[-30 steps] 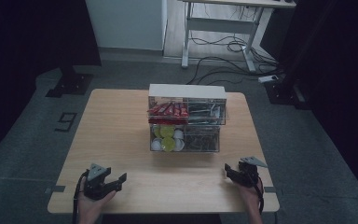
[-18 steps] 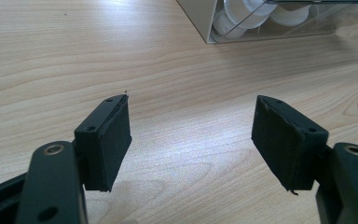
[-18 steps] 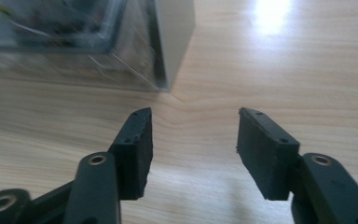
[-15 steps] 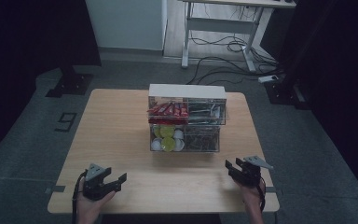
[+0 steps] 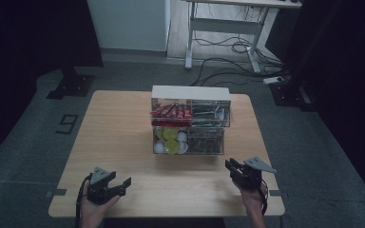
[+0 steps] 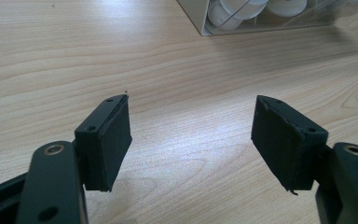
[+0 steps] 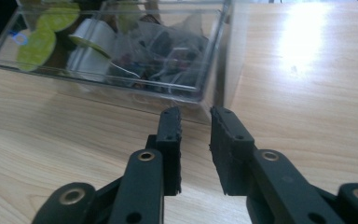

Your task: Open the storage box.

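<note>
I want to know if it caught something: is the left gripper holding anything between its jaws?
No, the left gripper has its jaws spread wide apart, with just bare wooden table showing between them.

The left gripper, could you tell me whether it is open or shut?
Open. The left gripper has its jaws spread wide over bare wooden table, with nothing between them.

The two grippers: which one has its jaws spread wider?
The left gripper: bare table shows broadly between its jaws. The right gripper leaves a narrow slit.
</note>
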A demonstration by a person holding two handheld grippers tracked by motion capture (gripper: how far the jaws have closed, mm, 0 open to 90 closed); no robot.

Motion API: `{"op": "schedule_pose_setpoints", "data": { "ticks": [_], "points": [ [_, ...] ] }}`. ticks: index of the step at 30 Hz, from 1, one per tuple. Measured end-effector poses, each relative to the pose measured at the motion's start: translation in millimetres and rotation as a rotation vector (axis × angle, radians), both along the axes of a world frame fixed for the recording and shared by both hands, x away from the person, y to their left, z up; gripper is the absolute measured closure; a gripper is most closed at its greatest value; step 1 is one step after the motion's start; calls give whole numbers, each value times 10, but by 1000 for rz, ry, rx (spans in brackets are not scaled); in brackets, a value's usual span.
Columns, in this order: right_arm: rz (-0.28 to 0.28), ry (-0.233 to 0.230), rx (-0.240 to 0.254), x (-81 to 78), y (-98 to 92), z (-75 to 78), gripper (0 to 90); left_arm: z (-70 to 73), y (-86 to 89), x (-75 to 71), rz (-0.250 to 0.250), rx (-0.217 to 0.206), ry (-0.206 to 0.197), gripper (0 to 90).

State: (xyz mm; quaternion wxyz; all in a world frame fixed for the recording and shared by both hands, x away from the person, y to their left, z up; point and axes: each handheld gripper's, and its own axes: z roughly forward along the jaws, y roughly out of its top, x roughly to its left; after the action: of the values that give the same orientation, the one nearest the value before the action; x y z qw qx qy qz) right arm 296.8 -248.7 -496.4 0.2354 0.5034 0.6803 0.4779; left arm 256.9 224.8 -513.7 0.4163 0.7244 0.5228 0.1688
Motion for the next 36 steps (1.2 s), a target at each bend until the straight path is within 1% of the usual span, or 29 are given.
{"op": "schedule_pose_setpoints", "data": {
  "ticks": [6, 8, 10, 12, 13, 15, 21, 24, 29, 36],
  "points": [
    [16, -11, 10, -7, 31, 31, 788, -23, -21, 9, -6, 5, 11, 285],
    [34, -17, 14, -8, 47, 46, 826, -30, -31, 11, -11, 9, 18, 285],
    [38, -17, 13, -9, 50, 52, 835, -32, -32, 12, -12, 10, 19, 285],
    [47, -26, 20, -8, 62, 62, 865, -37, -38, 13, -13, 9, 23, 285],
    [47, -26, 20, -8, 62, 62, 865, -37, -38, 13, -13, 9, 23, 285],
    [52, -27, 24, -5, 78, 68, 885, -38, -38, 14, -18, 0, 27, 285],
    [68, -29, 23, 13, 126, 69, 887, -42, -40, 13, -20, 1, 31, 285],
    [83, -19, 24, 40, 186, 42, 887, -47, -54, 13, -24, 0, 32, 285],
    [102, -16, 21, 75, 272, 17, 887, -48, -53, 11, -26, 1, 34, 285],
    [114, -11, 15, 129, 340, -8, 887, -58, -63, 12, -33, 2, 41, 282]
  ]
}}
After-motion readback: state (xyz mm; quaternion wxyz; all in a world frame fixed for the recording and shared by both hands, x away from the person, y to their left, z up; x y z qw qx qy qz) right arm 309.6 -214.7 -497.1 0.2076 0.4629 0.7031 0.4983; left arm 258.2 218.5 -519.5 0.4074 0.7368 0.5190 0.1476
